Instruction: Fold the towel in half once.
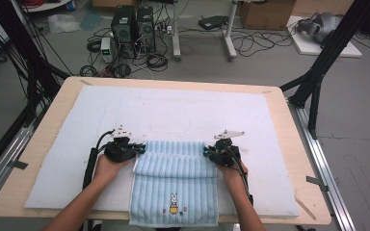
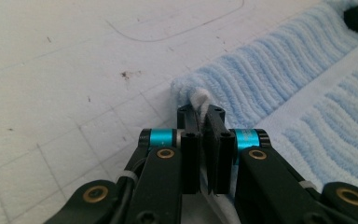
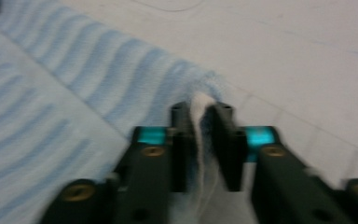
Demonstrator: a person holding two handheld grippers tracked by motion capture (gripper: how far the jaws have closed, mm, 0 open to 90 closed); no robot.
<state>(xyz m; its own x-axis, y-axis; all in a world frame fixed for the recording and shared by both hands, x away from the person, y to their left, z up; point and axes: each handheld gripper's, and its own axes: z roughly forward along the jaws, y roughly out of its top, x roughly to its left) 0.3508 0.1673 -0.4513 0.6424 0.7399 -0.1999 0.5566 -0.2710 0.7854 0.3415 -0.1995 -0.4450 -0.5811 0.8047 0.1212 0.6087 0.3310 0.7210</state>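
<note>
The light-blue towel lies at the lower centre of the high view on the counter, its fold running left to right. The left claw and right claw each clamp one far corner.

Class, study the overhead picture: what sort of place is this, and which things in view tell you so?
Probably a robotics lab or workshop rather than a home. Computer towers stand on the bare floor amid loose cables, a black frame flanks the wooden table, and cardboard boxes sit behind.
</note>
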